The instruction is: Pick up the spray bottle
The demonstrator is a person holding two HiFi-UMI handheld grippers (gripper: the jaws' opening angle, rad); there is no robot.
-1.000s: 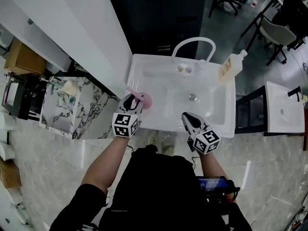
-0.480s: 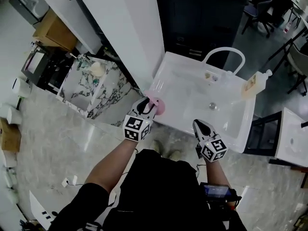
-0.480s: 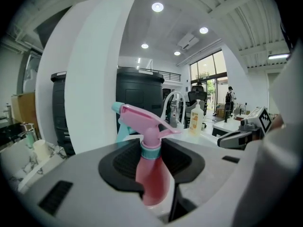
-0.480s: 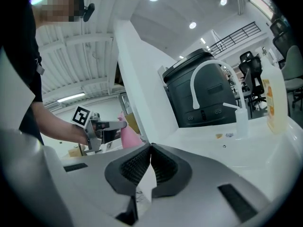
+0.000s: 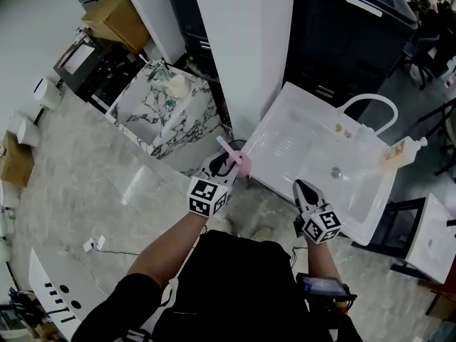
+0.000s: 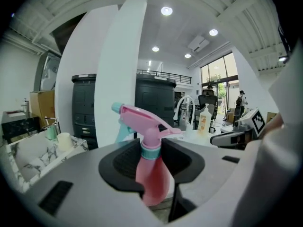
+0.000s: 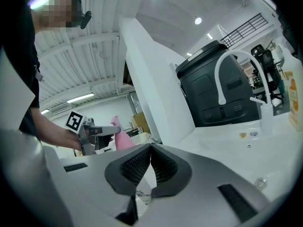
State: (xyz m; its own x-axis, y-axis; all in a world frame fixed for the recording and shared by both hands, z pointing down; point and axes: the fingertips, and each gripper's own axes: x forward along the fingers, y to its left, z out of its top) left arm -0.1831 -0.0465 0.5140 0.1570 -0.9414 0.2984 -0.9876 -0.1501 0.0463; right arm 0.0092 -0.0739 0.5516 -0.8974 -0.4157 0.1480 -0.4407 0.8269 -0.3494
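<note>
The pink spray bottle (image 5: 239, 163) with a pink trigger head and teal nozzle is held upright off the sink's front left corner, and my left gripper (image 5: 226, 165) is shut on it. In the left gripper view the bottle (image 6: 150, 174) sits between the dark pads just under its teal collar. My right gripper (image 5: 304, 190) hovers at the sink's front edge, shut, with nothing in it. From the right gripper view I see its jaws meeting (image 7: 151, 159) and, to the left, the bottle (image 7: 122, 139) in the left gripper (image 7: 97, 132).
A white sink (image 5: 285, 148) with an arched white tap (image 5: 370, 102) and a soap bottle (image 5: 400, 152) is at the right. A white pillar (image 5: 242, 41) stands behind. A marble basin (image 5: 153, 112) and cardboard box (image 5: 117, 13) are to the left. Pale marble floor lies below.
Both grippers have drawn back and to the left of the sink. The left one has carried the spray bottle away from the sink's corner. The head view has swung left.
</note>
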